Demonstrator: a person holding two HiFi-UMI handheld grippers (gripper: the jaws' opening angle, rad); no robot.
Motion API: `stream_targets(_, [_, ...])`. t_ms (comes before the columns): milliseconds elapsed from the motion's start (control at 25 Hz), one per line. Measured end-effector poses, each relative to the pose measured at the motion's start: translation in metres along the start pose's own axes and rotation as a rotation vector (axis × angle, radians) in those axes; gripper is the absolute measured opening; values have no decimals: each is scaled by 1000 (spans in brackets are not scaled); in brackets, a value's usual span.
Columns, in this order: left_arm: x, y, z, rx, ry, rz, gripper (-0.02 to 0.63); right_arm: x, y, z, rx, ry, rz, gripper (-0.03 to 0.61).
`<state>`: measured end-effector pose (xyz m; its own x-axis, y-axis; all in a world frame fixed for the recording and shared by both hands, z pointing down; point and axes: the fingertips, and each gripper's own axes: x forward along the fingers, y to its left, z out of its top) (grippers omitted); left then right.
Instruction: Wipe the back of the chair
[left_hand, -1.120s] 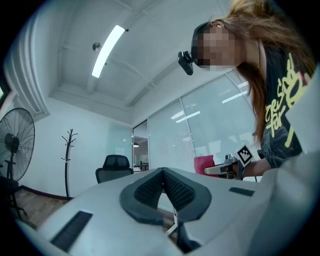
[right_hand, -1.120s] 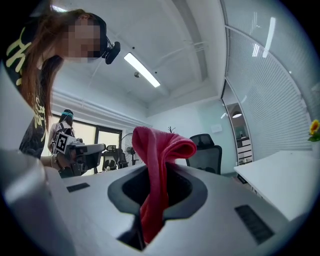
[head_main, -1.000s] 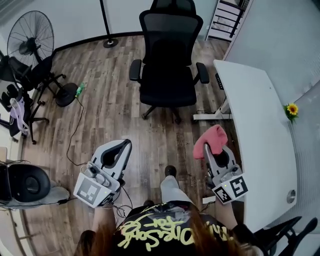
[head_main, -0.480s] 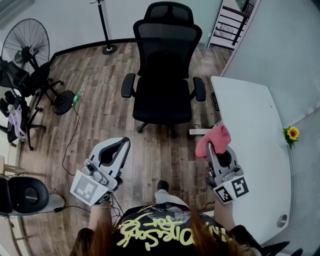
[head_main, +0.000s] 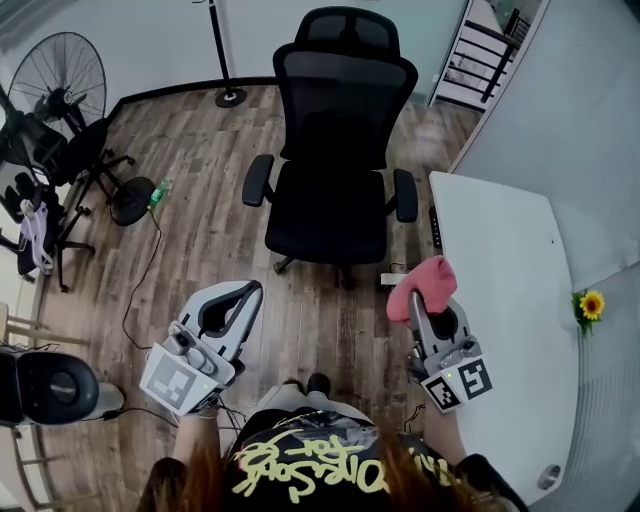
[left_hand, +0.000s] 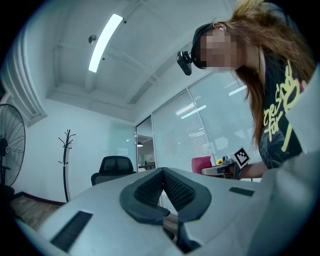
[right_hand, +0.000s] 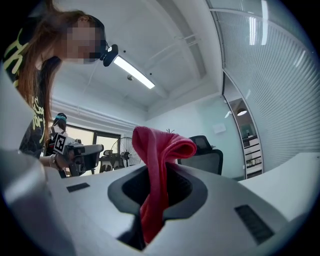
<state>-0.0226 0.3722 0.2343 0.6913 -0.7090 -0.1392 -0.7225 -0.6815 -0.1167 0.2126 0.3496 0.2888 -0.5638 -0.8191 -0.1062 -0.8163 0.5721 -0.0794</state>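
Observation:
A black mesh-backed office chair (head_main: 336, 150) stands ahead of me on the wood floor, seat facing me, its back and headrest at the far side. It also shows small in the left gripper view as the chair (left_hand: 114, 166) and behind the cloth as the chair (right_hand: 206, 156). My right gripper (head_main: 428, 296) is shut on a pink cloth (head_main: 423, 281), which bunches above the jaws as the cloth (right_hand: 159, 170). My left gripper (head_main: 240, 295) is shut with nothing in it, its jaws meeting at the tip (left_hand: 163, 186). Both grippers hang short of the chair's seat.
A white desk (head_main: 510, 300) with a small sunflower (head_main: 591, 304) runs along the right. A standing fan (head_main: 58, 75) and a black stand (head_main: 80, 170) are at the left, a coat-stand base (head_main: 230, 97) behind the chair, a cable (head_main: 140, 270) on the floor.
The view has shifted slightly, with the chair a little nearer and more to the right. Both grippers hold about the same pose, the cloth still in the right one.

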Motion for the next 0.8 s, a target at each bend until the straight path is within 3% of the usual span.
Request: stream_targets(800, [24,32,-13,-8,7,57,-6,33,-23,-10,9,29,12,60])
